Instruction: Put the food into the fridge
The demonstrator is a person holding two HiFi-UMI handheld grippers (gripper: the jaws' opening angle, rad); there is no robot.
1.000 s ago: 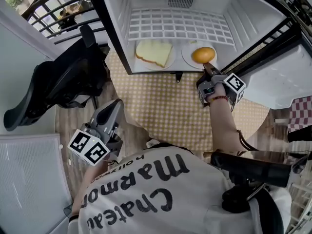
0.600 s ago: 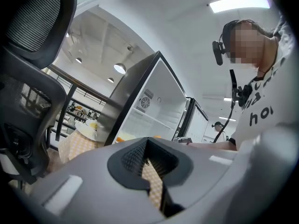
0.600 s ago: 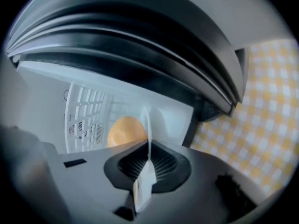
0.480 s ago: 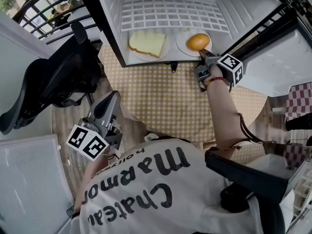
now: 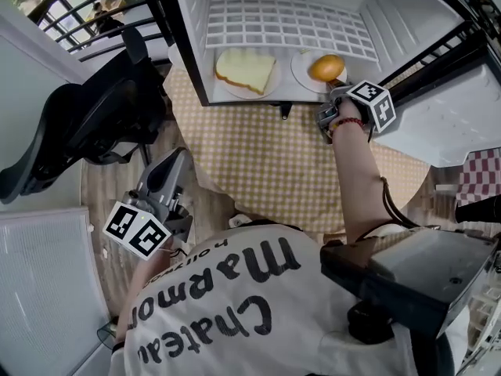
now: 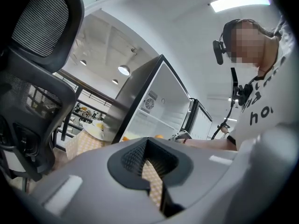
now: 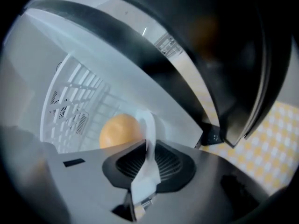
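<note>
The fingers of the right gripper [image 5: 335,92] are opening around the rim of the plate [image 5: 301,74] lying between them, so the orange [image 5: 326,66], inside the fridge [image 5: 391,22] beside the sandwich [image 5: 246,70], is judged delivered; the left gripper [image 5: 180,161] stands slightly apart, empty.

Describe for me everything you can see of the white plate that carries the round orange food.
The white plate is round and smooth, like ceramic. It lies flat at the front right of the fridge floor, beside the bread. The round orange food sits on it. Its near rim stands in the right gripper, between jaws that are opening.
</note>
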